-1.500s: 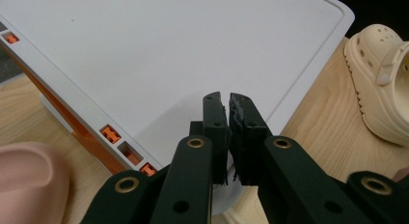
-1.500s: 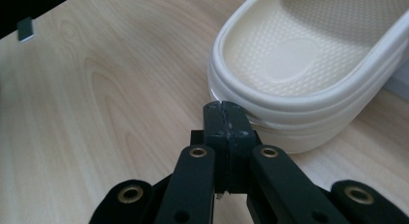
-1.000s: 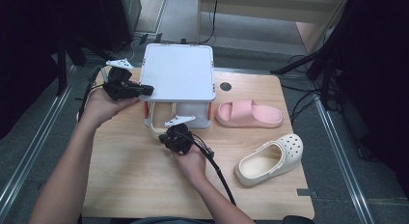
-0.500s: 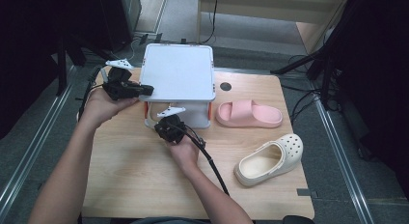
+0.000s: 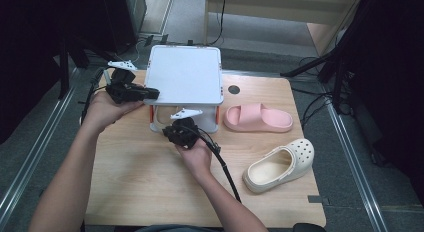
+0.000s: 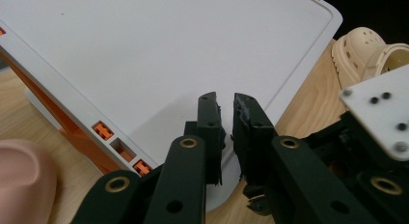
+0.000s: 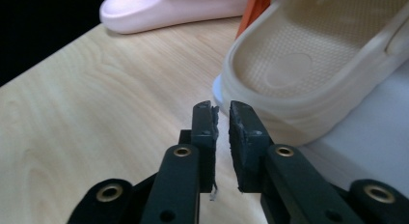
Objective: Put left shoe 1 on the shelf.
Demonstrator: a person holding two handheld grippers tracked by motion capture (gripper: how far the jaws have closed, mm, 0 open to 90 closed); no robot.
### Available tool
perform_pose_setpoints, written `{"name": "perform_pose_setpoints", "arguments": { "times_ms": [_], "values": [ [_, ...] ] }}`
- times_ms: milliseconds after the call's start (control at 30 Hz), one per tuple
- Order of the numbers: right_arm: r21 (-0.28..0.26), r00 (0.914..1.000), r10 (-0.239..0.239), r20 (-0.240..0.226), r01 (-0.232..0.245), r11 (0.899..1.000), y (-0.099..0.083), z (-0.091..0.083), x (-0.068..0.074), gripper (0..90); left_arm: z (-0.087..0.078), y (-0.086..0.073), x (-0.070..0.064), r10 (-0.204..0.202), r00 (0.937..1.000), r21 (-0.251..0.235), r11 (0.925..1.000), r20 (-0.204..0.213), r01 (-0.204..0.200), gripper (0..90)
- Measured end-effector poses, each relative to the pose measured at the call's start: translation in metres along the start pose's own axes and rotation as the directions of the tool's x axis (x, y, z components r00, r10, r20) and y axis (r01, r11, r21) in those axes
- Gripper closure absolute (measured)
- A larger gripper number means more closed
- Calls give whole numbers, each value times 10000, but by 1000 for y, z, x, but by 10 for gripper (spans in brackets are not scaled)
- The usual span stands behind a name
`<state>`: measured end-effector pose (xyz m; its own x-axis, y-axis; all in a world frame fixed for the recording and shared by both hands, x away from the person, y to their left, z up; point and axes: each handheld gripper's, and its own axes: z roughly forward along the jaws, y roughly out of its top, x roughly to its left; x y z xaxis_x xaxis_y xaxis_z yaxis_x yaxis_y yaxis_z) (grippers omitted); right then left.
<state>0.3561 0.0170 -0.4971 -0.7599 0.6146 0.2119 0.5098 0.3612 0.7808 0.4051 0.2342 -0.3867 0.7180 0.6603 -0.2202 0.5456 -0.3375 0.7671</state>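
A white rack [image 5: 185, 74] with orange posts stands at the back of the wooden table. My left gripper [image 5: 152, 93] rests at the left edge of its flat top [image 6: 159, 50], jaws shut [image 6: 225, 101] with nothing between them. My right gripper [image 5: 177, 126] is at the rack's open front, shut [image 7: 221, 110], its tips just short of the heel rim of a beige clog [image 7: 313, 64] lying on the rack's lower shelf [image 5: 161, 116]. A pink slide [image 5: 257, 117] and a cream clog [image 5: 280, 164] lie to the right on the table.
The table's round cable hole [image 5: 233, 89] is behind the pink slide. Bare wood [image 5: 130, 177] spreads at the front left. The right gripper's cable [image 5: 225, 167] trails back along the forearm. Dark floor, rails and stands surround the table.
My right gripper has moved forward and a little left, up to the rack's open front. The left gripper has stayed on the rack's top edge.
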Motion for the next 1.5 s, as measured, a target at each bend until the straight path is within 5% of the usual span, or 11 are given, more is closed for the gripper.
{"name": "perform_pose_setpoints", "arguments": {
  "times_ms": [200, 300, 400, 967, 1500],
  "values": [
    [-25, 9996, -161, -248, 161, 9999, -5, -24, 3, 748, 1, 2, -3, -163, 9998, 16, 9999, 115, 163, 614],
    [186, 9983, -242, -530, 252, 9995, -8, -45, 3, 695, -2, 5, -7, -652, 9975, -120, 9978, 286, 655, 564],
    [56, 9976, -507, -471, 510, 9987, -11, -62, 4, 677, -6, 7, -10, -617, 9976, -268, 9977, 328, 626, 540],
    [-278, 9999, -101, 66, 102, 9996, -38, -133, -17, 644, -20, -2, -52, 57, 9997, 19, 10000, 217, -58, 494],
    [-599, 9954, 560, 781, -514, 9969, -60, -180, -39, 635, -14, -22, -69, 173, 9995, 117, 9998, 267, -176, 483]
  ]
}}
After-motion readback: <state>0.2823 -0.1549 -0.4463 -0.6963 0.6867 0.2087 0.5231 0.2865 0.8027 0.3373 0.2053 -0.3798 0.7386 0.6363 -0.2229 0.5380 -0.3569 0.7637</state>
